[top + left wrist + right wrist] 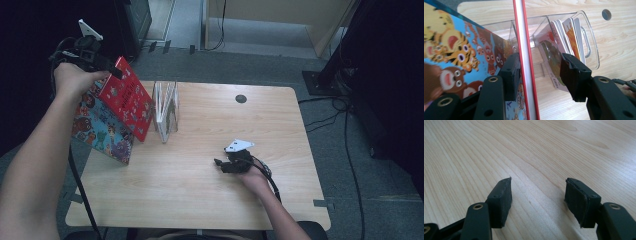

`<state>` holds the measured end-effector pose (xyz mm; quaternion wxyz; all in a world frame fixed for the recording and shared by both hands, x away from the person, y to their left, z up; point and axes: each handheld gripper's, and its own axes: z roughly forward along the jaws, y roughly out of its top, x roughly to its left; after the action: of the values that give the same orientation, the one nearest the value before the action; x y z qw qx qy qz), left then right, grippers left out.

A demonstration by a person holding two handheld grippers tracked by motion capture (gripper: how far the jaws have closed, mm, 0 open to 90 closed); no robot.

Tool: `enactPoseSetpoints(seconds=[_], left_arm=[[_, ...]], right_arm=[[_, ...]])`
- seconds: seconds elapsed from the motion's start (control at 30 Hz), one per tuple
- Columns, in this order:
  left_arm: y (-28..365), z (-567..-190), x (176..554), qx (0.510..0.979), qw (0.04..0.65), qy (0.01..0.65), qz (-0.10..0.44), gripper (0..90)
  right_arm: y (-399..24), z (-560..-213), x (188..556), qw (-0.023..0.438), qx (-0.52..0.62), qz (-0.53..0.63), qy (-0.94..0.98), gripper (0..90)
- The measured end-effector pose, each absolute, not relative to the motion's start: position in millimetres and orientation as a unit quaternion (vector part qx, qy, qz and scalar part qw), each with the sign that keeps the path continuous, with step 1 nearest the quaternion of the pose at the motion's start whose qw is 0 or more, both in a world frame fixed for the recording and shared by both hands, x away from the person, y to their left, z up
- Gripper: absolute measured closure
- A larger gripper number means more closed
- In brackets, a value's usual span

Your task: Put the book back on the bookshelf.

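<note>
A red picture book (pixel 127 97) stands tilted at the table's left, leaning on a blue animal picture book (pixel 102 132). My left gripper (pixel 117 72) is at the red book's top corner. In the left gripper view the red book's edge (pixel 525 62) runs up between the jaws of my left gripper (pixel 539 72); the left pad (pixel 510 75) lies close beside it and the right pad (pixel 574 75) stands well clear, so the gripper is open. Just right of the books is a clear acrylic holder (pixel 166 110) with thin books (pixel 564 32) inside. My right gripper (pixel 220 164) rests open on the wood, nothing between its jaws (pixel 537 197).
The wooden table (pixel 210 200) has a round cable hole (pixel 241 98) near its far edge. Grey carpet, cables and dark stands surround it. The blue book (pixel 461 50) reaches the table's left edge.
</note>
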<state>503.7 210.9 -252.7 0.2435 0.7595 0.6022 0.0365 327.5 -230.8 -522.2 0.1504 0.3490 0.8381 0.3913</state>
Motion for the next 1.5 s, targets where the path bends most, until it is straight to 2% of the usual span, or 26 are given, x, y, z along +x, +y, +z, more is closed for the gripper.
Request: enactPoseSetpoints(seconds=[0.57, 0.83, 1.5], left_arm=[[220.4, -247.3, 474.4, 0.759, 0.27, 0.591, 0.046, 48.9], [204.7, -250.7, 457.5, 0.76, 0.301, 0.574, 0.039, 45.6], [161.7, -281.2, 421.9, 0.784, 0.325, 0.527, 0.038, 43.0]], right_arm=[[-231.5, -522.3, 326.1, 0.146, 0.339, 0.391, 0.843, 34.8], [-232.9, -522.3, 324.2, 0.14, 0.331, 0.392, 0.847, 32.3], [-233.2, -522.3, 323.7, 0.139, 0.329, 0.391, 0.848, 31.6]])
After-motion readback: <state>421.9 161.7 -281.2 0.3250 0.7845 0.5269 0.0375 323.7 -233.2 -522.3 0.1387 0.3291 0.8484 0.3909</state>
